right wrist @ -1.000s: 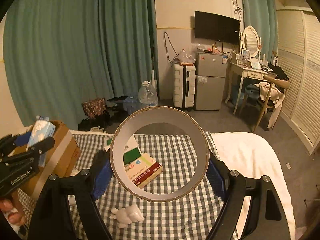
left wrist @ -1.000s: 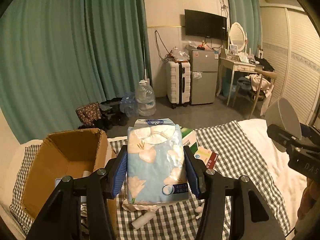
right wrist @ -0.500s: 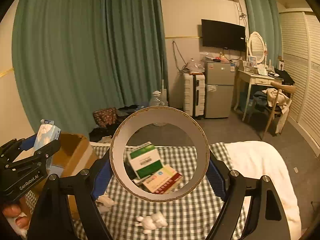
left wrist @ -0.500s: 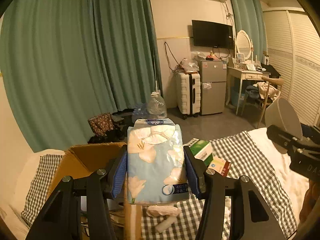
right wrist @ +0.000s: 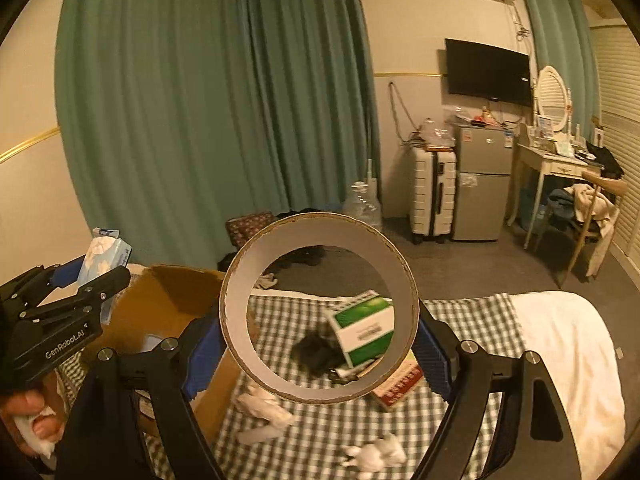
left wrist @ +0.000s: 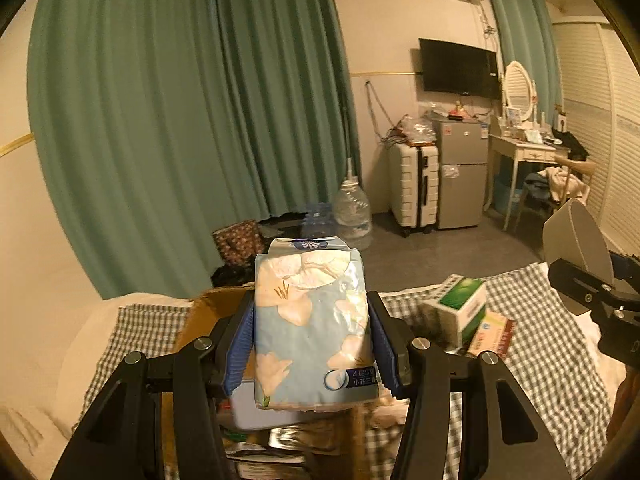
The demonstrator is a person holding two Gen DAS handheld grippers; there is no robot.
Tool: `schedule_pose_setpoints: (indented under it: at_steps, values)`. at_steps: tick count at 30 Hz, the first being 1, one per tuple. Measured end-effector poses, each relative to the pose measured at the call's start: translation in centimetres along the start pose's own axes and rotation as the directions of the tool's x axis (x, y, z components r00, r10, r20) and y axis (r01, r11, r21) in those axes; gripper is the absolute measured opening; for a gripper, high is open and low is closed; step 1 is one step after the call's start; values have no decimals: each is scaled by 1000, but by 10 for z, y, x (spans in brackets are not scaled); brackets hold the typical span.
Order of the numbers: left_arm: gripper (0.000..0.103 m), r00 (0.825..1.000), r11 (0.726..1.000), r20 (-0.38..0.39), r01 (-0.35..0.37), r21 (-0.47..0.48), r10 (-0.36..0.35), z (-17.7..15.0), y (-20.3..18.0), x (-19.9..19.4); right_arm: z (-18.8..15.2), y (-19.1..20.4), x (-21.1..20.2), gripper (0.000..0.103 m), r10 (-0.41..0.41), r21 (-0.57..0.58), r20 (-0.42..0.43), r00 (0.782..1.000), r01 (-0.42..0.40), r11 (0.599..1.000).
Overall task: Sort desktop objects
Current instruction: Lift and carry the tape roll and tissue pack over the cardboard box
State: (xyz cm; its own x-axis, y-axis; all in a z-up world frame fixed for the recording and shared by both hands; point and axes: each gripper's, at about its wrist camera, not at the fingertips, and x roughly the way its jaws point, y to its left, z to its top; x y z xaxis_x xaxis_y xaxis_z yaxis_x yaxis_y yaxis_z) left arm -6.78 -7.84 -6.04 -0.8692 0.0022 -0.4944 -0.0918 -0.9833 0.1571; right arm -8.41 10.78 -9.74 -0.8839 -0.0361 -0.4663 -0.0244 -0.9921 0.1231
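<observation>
- My left gripper is clamped on a tissue pack: blue ribbed pads press its two sides, pack upright, sticking out past the fingertips.
- Pack is soft crinkly plastic, pale blue with cream flowers; it hangs over the open cardboard box at the near left.
- My right gripper is clamped on a cardboard ring, pads on its left and right edges, hole facing the camera.
- Ring is stiff, wide, grey inside, with a rough brown rim.
- Below the ring: checked cloth with a green-and-white carton, a red-edged flat box, white crumpled bits, a dark blurry lump.
- Box sits left of the ring, nothing between them.
</observation>
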Motion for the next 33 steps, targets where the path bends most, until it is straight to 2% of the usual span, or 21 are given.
schedule_pose_setpoints:
  at_steps: [6,17,20,26,33]
  values:
    - [54,999,999,-24,-48,2,48,-6,23,9,0,26,14,82,50,-14,-16,999,-50,999]
    - [54,996,997,-62,-70,-9,70,-16,58,26,1,74,40,82,125,-58,-39,991,-127,990]
    - [54,994,996,-78,-82,-38,78,-19,74,33,0,89,50,82,148,-73,-54,988,-151,986]
    - [54,986,991,-125,-118,-57,110,-32,97,48,-4,118,70,82,193,-132,-88,977,-203,970]
    - [54,977,990,-177,-127,-56,116,-45,104,67,-13,141,95,82,216,-175,-115,970,-234,956]
